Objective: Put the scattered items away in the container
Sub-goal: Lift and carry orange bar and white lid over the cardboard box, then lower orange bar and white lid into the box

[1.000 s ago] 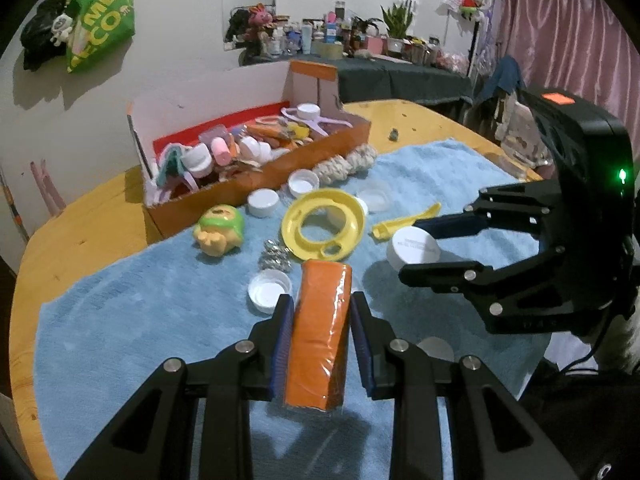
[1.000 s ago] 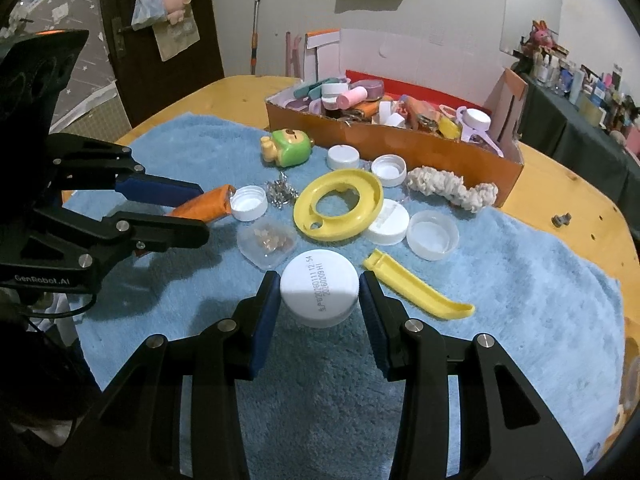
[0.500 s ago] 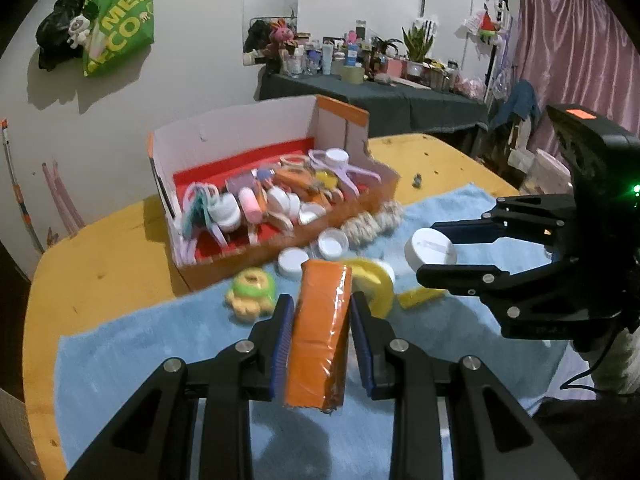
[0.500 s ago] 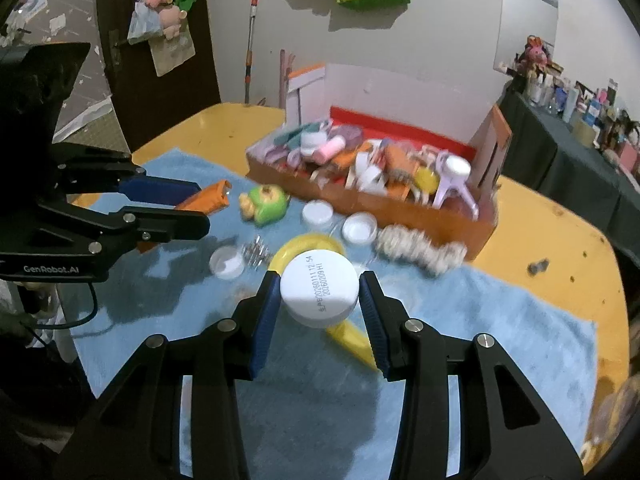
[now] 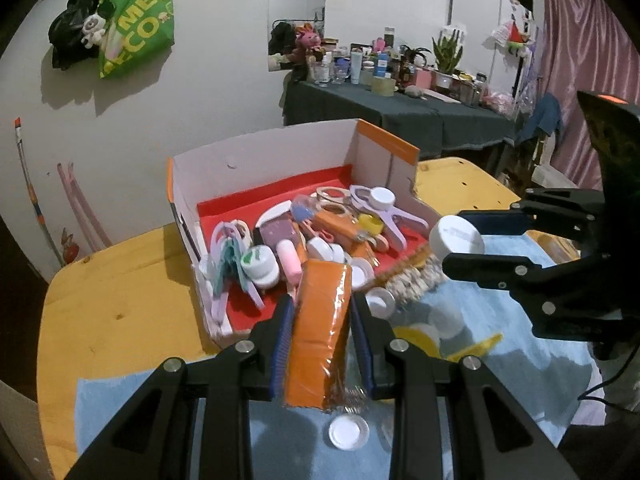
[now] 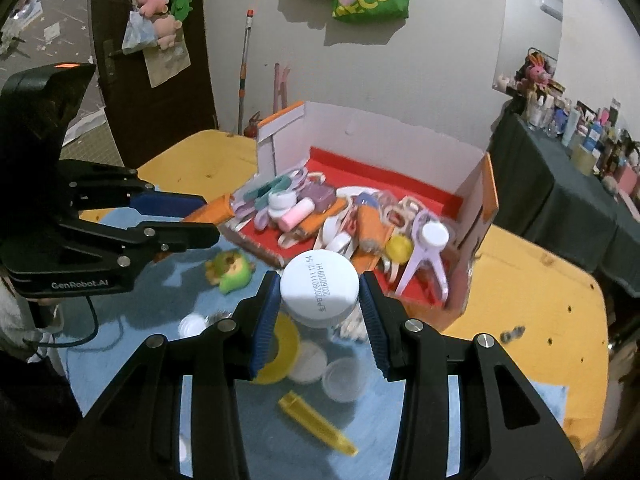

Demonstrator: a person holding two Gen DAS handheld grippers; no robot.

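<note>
My left gripper (image 5: 322, 316) is shut on an orange wrapped packet (image 5: 320, 332), held in the air just before the near wall of the cardboard box (image 5: 276, 152). My right gripper (image 6: 318, 300) is shut on a white round lid (image 6: 318, 286), held above the blue towel (image 6: 400, 432) in front of the box (image 6: 476, 196). The box has a red floor and holds several lids, clips and tubes. In the left wrist view the right gripper (image 5: 472, 242) with the lid (image 5: 456, 238) hangs to the right of the box. In the right wrist view the left gripper (image 6: 200, 220) is at the box's left end.
On the towel lie a yellow ring (image 6: 280, 352), a yellow strip (image 6: 316, 424), a green and yellow toy (image 6: 230, 270), a clear cup (image 6: 344, 378), a knitted roll (image 5: 416, 278) and loose white lids (image 5: 348, 432). The round yellow table (image 5: 112, 304) drops off past the box.
Both grippers have risen off the towel and moved toward the box, each carrying its item. The box now looms larger and closer in both views.
</note>
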